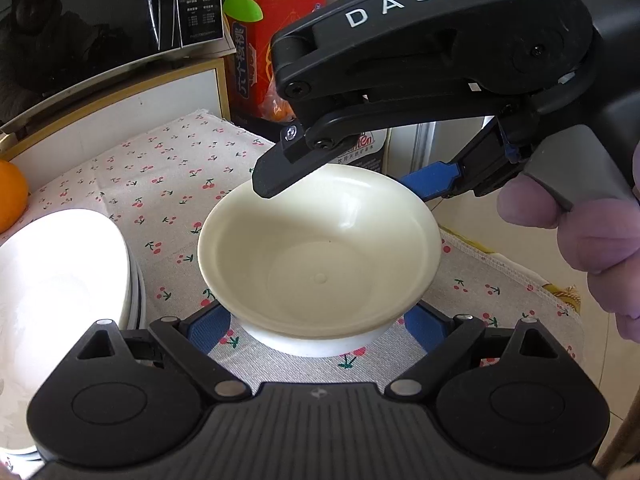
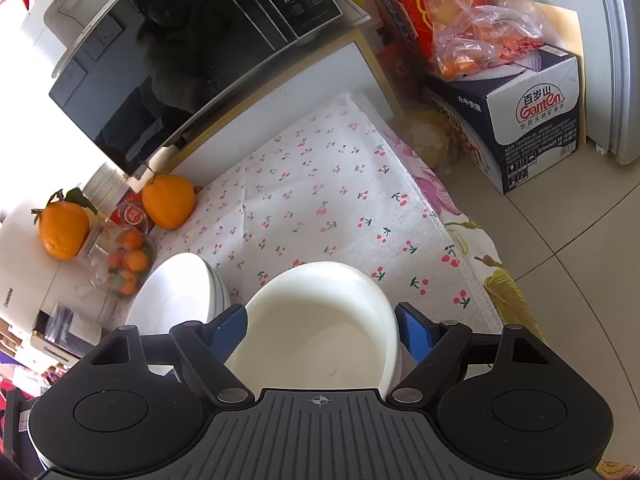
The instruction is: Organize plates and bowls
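Notably, right claw (image 1: 352, 184) reads "DAS", box (image 2: 536, 120) "Ganten"

Your two wrist cameras both tilt down, close over the bowl (image 1: 320, 252) – microwave (image 2: 180, 64) at 11 o'clock in both.

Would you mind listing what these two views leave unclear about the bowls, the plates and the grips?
- Cream bowl on a white bowl, left wrist view: the lower one is mostly covered.
- Plate stack, left wrist view: glare and the frame edge hide the count.
- Right gripper, right wrist view: pad contact with the bowl's rim is unclear.
- Left gripper: fingertips hidden under the bowl.
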A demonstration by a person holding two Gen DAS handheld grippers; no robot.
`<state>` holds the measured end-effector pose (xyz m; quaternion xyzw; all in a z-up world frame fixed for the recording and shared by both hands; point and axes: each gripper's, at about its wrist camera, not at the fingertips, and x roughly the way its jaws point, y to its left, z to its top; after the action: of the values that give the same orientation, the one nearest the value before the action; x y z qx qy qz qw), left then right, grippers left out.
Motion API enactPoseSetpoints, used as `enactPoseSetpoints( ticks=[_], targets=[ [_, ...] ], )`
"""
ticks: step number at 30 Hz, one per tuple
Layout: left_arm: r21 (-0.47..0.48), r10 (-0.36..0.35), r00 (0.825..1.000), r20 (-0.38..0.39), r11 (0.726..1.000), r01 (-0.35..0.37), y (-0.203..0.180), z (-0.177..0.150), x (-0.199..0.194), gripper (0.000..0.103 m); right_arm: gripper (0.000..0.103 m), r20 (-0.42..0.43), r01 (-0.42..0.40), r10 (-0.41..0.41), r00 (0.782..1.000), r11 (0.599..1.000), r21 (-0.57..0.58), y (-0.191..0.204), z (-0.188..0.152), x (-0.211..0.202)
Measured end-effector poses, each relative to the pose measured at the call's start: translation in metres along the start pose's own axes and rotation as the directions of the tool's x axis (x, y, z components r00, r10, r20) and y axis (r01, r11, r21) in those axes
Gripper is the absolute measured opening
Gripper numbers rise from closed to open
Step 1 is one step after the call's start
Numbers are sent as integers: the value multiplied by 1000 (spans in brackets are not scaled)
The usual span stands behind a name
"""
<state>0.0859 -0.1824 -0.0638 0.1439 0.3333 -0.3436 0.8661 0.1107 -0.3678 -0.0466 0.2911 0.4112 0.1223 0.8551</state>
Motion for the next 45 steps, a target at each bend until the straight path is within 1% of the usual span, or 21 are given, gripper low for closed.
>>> enactPoseSetpoints(
  ticks=[9, 15, 36, 45],
  targets=[
    [-5, -2, 1000, 0, 1000, 2, 1, 2, 1, 91, 82, 26, -15, 14, 1000, 1000, 14, 1, 3, -7],
    [-18, -3, 1000, -2, 1000, 3, 4, 6, 0, 91, 82, 32, -10, 10, 999, 1000, 18, 4, 5, -9],
    [-90, 10, 999, 31, 996, -7, 18, 20, -29, 91, 82, 98, -99, 91, 991, 991, 86, 23, 21, -19],
    [-132, 34, 999, 35, 991, -29, 29, 17, -45, 91, 82, 110, -139, 131, 985, 988, 70, 45, 24, -14]
  ],
)
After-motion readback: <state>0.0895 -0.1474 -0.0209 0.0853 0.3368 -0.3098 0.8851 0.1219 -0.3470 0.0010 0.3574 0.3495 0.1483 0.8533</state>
